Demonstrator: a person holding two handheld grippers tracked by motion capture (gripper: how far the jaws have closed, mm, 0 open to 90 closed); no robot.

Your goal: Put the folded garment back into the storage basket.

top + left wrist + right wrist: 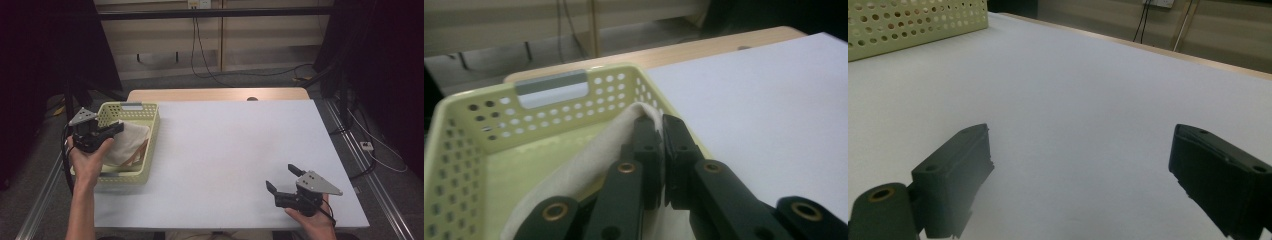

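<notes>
cream cloth (129,142) in the yellow basket (150,150), pinched by the left gripper (114,129).

the cloth lies bunched inside the perforated basket (pale yellow, with a grey label on its far wall), which sits at the left edge of the white surface (235,150). in the left gripper view its fingers (646,145) are pressed together on a raised fold of the cloth (624,130), over the basket's (474,120) right side. well apart, near the front right corner, the right gripper (282,179) hovers above bare surface (1073,90) with its fingers (955,165) spread wide, holding nothing.
</notes>
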